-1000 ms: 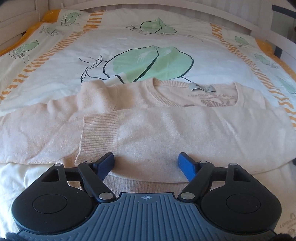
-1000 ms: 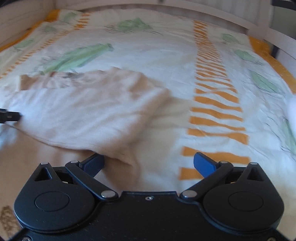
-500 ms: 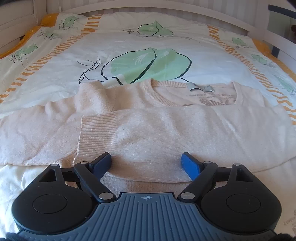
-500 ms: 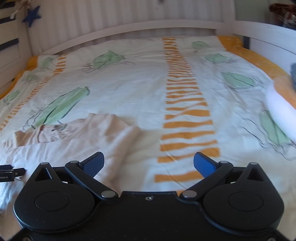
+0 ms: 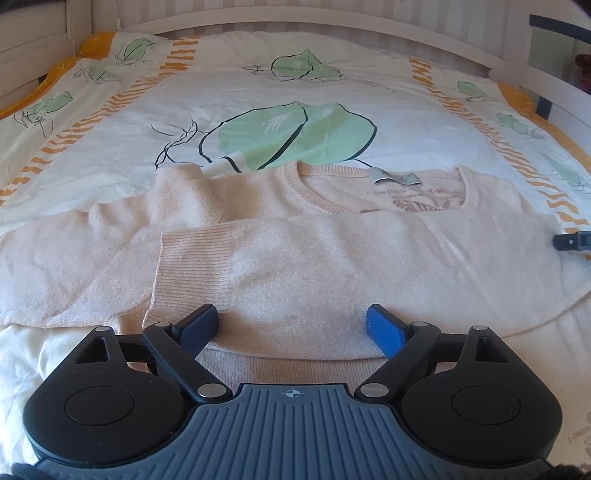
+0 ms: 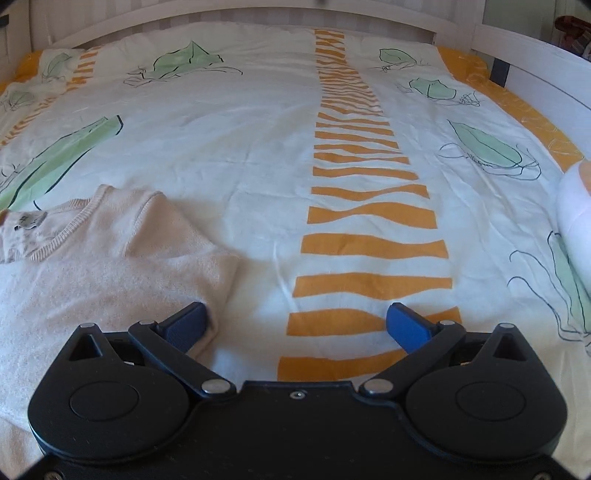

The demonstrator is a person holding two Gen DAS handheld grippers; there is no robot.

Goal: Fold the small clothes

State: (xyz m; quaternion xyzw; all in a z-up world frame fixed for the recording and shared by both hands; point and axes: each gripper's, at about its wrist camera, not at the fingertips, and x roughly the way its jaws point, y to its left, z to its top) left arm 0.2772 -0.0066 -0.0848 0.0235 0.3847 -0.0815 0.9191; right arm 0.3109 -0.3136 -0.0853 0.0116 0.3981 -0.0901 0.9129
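Note:
A pale peach knit sweater [image 5: 332,258] lies flat on the bed, neck toward the headboard. One sleeve is folded across the chest, its ribbed cuff [image 5: 184,266] at the left. The other sleeve [image 5: 55,266] stretches out to the left. My left gripper [image 5: 291,326] is open and empty over the folded sleeve's near edge. My right gripper [image 6: 295,325] is open and empty at the sweater's right shoulder edge [image 6: 207,273], its left finger over the fabric. A dark tip of the right gripper [image 5: 572,242] shows at the right in the left wrist view.
The bed has a white duvet [image 6: 258,129] with green leaf prints and orange striped bands [image 6: 369,221]. A white headboard rail [image 5: 332,29] runs along the far side. A white rounded object [image 6: 576,206] lies at the right edge.
My right gripper has swung from the blurred sleeve fold to point up the bed at the sweater's right shoulder. My left gripper has barely moved; both stay open.

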